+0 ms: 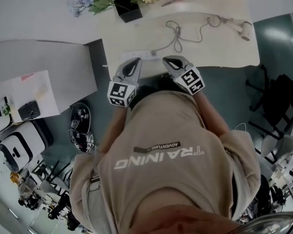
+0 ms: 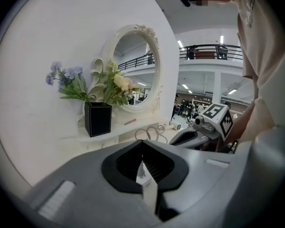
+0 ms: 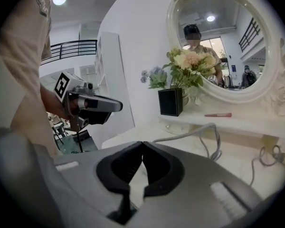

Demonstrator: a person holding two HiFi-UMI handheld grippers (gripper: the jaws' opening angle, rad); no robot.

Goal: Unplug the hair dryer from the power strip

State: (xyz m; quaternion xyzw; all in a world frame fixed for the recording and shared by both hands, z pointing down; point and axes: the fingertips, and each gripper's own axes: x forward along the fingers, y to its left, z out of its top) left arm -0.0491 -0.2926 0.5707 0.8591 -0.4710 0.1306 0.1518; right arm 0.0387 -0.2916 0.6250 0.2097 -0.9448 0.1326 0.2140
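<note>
I hold my left claw (image 2: 142, 144) shut, its two tips meeting with nothing between them. My right claw (image 3: 142, 145) is closed too, tips touching and empty. Both hang side by side over the near edge of the pale worktop (image 1: 219, 52), pointing at the wall.

The white power strip (image 1: 136, 55) lies on the worktop just ahead of my left claw. The hair dryer (image 1: 244, 29) rests towards the far right end, well apart from both claws. Its cord (image 1: 176, 33) lies in loose loops between the dryer and the strip; I cannot make out the plug itself.

At the back, a black vase (image 1: 128, 9) of flowers stands beside an oval mirror (image 3: 218, 42).
</note>
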